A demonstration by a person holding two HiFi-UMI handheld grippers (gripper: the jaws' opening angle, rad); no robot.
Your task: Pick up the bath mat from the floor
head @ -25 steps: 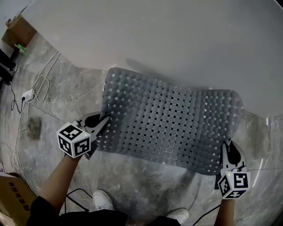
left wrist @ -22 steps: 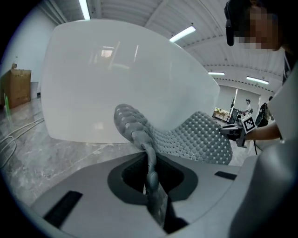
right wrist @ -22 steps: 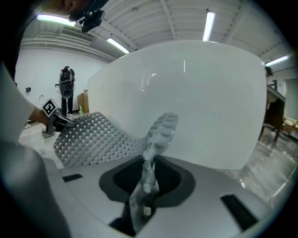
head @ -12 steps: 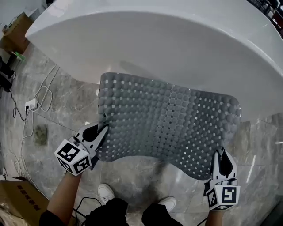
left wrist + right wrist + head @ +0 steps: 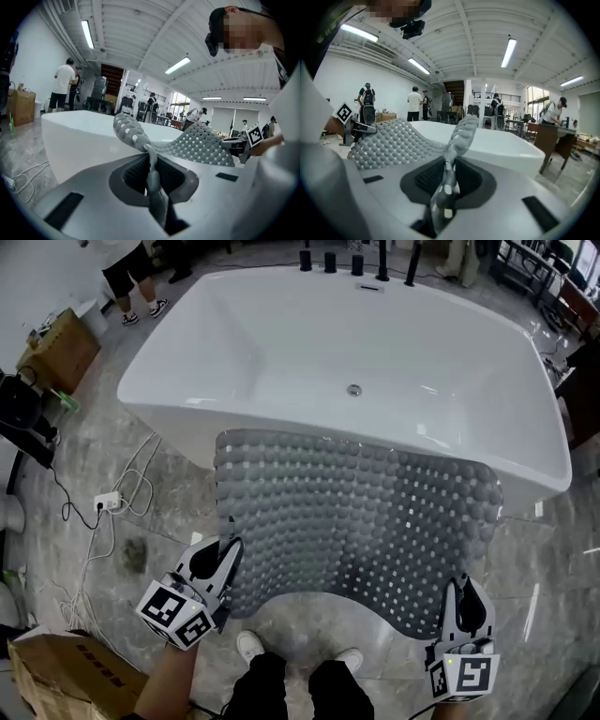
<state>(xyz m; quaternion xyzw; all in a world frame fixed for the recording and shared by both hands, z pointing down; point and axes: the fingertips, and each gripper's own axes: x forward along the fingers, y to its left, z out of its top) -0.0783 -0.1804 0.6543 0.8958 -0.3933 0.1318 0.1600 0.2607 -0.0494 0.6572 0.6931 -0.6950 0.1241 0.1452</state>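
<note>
The grey perforated bath mat (image 5: 356, 512) hangs spread out in the air between both grippers, its far edge over the near rim of the white bathtub (image 5: 281, 343). My left gripper (image 5: 228, 554) is shut on the mat's near left corner. My right gripper (image 5: 462, 592) is shut on the near right corner. In the left gripper view the mat's edge (image 5: 151, 164) is pinched between the jaws and the sheet (image 5: 197, 143) bows away to the right. The right gripper view shows the mat's edge (image 5: 449, 176) clamped in the same way, with the sheet (image 5: 389, 140) off to the left.
The bathtub has black taps (image 5: 356, 263) at its far end. A cardboard box (image 5: 56, 676) sits at the bottom left, and a power strip with cables (image 5: 103, 502) lies on the grey stone floor. The holder's white shoes (image 5: 251, 646) stand below the mat. People stand in the background.
The mat has been lifted higher and away from the floor, with both grippers still clamped on its corners. The view has tilted up, so the whole bathtub now shows.
</note>
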